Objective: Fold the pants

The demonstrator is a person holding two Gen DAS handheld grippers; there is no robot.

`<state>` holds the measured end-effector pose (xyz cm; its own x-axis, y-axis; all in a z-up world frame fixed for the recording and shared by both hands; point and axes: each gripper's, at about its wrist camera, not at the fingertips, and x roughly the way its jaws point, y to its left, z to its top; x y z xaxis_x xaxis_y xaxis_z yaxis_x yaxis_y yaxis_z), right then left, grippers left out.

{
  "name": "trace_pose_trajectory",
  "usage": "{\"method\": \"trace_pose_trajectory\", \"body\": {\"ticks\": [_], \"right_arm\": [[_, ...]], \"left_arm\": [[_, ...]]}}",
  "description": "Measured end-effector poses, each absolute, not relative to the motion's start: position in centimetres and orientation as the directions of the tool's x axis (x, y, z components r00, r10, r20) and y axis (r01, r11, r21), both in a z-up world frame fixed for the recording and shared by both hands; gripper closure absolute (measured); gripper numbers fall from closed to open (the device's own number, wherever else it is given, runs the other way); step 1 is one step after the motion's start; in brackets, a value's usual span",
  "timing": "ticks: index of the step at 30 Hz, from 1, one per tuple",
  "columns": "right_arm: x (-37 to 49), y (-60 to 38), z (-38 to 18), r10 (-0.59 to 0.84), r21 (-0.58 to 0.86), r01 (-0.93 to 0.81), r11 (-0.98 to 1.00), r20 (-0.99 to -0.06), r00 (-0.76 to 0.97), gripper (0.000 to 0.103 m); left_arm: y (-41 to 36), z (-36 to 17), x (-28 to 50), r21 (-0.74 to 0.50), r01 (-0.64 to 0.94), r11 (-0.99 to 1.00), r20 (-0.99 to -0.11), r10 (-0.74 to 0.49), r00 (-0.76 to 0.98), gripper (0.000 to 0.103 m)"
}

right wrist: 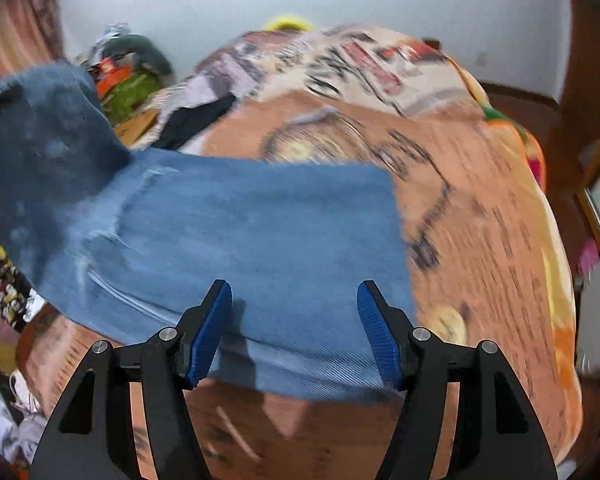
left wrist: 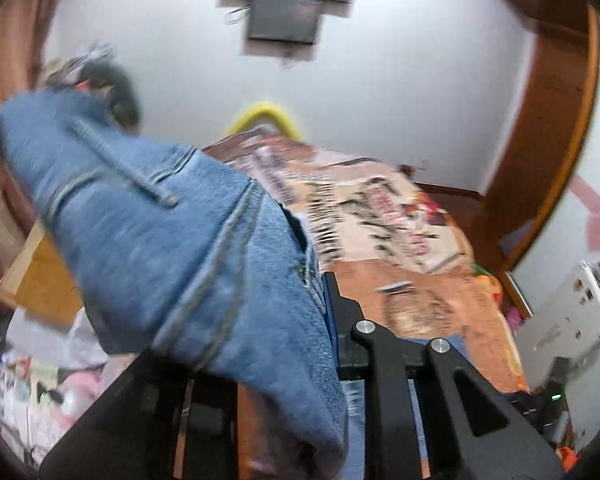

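Note:
The blue denim pants (right wrist: 252,232) lie across an orange patterned blanket (right wrist: 480,240) on the bed. In the right wrist view one part lies flat in front of me and another part rises at the left. My right gripper (right wrist: 294,332) is open, its blue-padded fingers (right wrist: 212,332) spread over the near edge of the flat denim. In the left wrist view my left gripper (left wrist: 320,312) is shut on the pants (left wrist: 180,240), holding them lifted above the bed. The denim drapes over the gripper and hides its left finger. Both views are blurred.
The blanket (left wrist: 420,300) covers the bed. A pile of clothes and bags (right wrist: 128,72) sits at the bed's far left by the white wall. Clutter (left wrist: 40,380) lies on the floor at left. A wooden door frame (left wrist: 548,120) stands at right.

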<state>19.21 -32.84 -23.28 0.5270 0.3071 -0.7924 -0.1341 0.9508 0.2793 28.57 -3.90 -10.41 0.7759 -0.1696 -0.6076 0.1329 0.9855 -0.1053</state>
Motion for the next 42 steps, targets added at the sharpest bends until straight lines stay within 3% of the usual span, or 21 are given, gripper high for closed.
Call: {"method": "trace_pose_trajectory", "body": {"ticks": [6,17,21,27,33,37,42], "right_arm": [[19.0,-32.6,-23.6,0.312,0.28,-0.144,0.949,-0.78,0.542,0.038],[15.6,-35.1,-23.2,0.292,0.27,-0.124,0.955,-0.769,0.568,0.04],[14.7,-36.2,-24.3,0.293,0.293,-0.088,0.952,-0.787,0.543,0.04],[14.1,-37.1,-24.3,0.294,0.321,-0.048,0.946,-0.785,0.546,0.04],[13.9,-36.5,-24.1,0.297,0.317,-0.058,0.947,-0.786,0.543,0.04],[14.0,-36.0,-24.1,0.302,0.315,-0.07,0.946,-0.786,0.54,0.04],[14.1,-35.7,-24.1,0.3,0.317,-0.064,0.946,-0.785,0.541,0.039]], "left_arm": [[-12.3,-11.2,29.2,-0.06,0.263,0.963,-0.617,-0.243,0.749,0.083],[-22.5,-22.4,27.6,-0.065,0.518,0.853,-0.812,-0.347,0.469,0.084],[-24.6,-25.4,24.9,0.068,0.575,0.815,-0.818,-0.284,0.5,0.084],[-25.1,-26.6,23.7,0.166,0.606,0.778,-0.824,-0.228,0.519,0.082],[-24.5,-26.5,24.1,0.125,0.61,0.782,-0.848,-0.236,0.475,0.065],[-22.9,-25.1,23.9,0.07,0.598,0.798,-0.851,-0.266,0.454,0.025],[-19.5,-23.1,23.6,0.0,0.592,0.806,-0.849,-0.313,0.426,0.021]]}}
